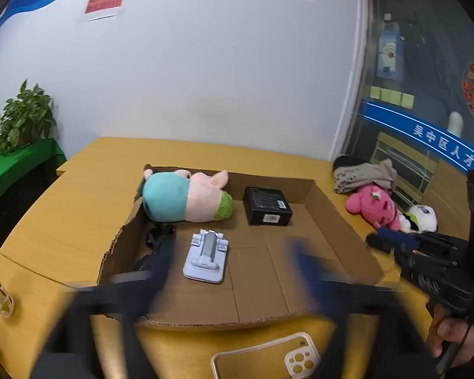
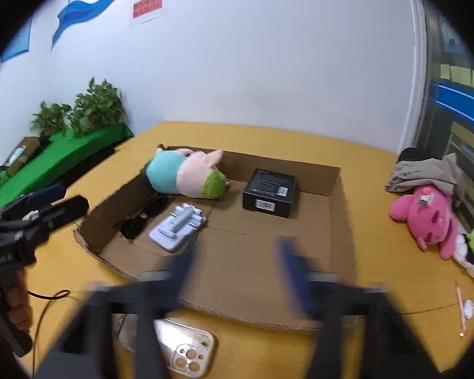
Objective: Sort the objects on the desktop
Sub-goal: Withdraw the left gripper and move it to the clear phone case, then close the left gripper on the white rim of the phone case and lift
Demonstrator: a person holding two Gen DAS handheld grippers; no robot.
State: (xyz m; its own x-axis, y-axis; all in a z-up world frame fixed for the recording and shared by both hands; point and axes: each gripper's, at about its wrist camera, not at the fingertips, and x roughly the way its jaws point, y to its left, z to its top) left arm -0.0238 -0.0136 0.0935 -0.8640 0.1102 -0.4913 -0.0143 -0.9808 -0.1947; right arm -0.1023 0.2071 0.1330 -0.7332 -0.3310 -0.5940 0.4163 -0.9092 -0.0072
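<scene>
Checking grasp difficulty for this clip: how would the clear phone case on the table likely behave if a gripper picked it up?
The clear phone case looks thin and hollow, so probably light and somewhat flexible. Lying flat on the table, its low rim may be hard to pinch, and its glossy surface may slip.

A blue band (image 1: 426,132) across the glass door on the far right carries white Chinese characters reading 吴中区人才. The red notice (image 1: 105,1) on the far wall has characters too blurred to read. The black box (image 2: 270,193) bears a barcode label, illegible.
</scene>
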